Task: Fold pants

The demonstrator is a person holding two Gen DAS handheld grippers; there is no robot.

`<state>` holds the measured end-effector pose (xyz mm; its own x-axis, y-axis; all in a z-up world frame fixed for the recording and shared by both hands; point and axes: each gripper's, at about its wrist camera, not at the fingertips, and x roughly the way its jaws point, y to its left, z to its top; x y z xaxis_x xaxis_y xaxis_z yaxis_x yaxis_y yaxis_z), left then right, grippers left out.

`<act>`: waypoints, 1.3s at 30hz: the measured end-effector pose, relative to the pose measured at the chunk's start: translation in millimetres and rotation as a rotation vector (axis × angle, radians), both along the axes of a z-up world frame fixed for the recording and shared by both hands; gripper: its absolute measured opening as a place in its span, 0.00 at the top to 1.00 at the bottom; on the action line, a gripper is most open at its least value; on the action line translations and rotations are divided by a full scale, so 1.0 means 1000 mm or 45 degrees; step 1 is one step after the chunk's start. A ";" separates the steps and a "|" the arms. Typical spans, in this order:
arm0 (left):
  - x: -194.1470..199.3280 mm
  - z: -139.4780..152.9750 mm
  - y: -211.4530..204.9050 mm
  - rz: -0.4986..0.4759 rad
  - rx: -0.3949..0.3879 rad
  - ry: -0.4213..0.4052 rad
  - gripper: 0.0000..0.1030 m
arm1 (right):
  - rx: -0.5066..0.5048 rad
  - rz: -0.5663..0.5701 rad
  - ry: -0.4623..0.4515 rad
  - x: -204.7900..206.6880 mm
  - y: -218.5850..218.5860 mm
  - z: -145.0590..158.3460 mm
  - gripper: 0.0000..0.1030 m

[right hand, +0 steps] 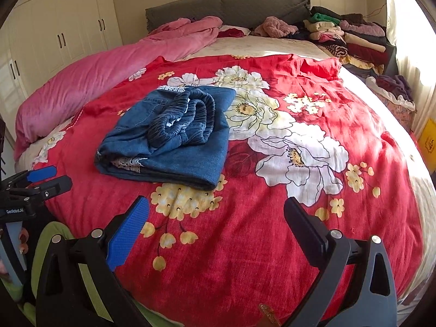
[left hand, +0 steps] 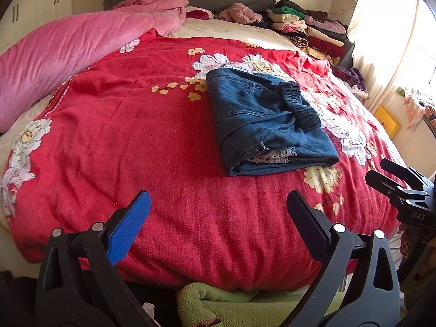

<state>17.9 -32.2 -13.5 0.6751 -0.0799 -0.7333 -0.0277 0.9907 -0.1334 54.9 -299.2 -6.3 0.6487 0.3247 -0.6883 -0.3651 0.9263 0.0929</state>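
Observation:
Blue denim pants (left hand: 268, 125) (right hand: 169, 139) lie folded into a compact rectangle on the red floral blanket (left hand: 141, 136) (right hand: 272, 231), the elastic waistband bunched on top and a lacy lining showing at the near folded edge. My left gripper (left hand: 218, 204) hovers open over the blanket's near edge, well short of the pants, holding nothing. My right gripper (right hand: 216, 212) is also open and empty, pulled back from the pants, which lie ahead and to its left. Each gripper shows at the edge of the other's view, the right gripper (left hand: 381, 173) and the left gripper (right hand: 53, 177).
A pink quilt (left hand: 70, 49) lies rolled along the bed's left side. Stacked folded clothes (left hand: 313, 30) (right hand: 354, 38) sit at the far right by the grey headboard (right hand: 226, 8). Cupboards (right hand: 60, 38) stand left, a bright curtain (left hand: 395, 41) right. Green fleece (left hand: 218, 305) lies below the bed's near edge.

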 end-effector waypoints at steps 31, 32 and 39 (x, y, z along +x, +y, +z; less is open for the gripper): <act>0.001 -0.001 0.000 -0.008 -0.004 0.012 0.09 | -0.014 0.008 -0.002 -0.002 0.003 -0.001 0.04; 0.001 -0.001 0.000 -0.008 -0.004 0.011 0.09 | -0.012 0.008 -0.003 -0.002 0.003 -0.001 0.04; 0.002 -0.001 0.000 -0.009 -0.005 0.012 0.09 | -0.013 0.008 -0.003 -0.003 0.002 -0.001 0.04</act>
<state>19.6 -32.6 -14.6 0.6676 -0.0873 -0.7394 -0.0222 0.9903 -0.1369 52.3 -297.1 -7.3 0.6485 0.3215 -0.6900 -0.3709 0.9250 0.0824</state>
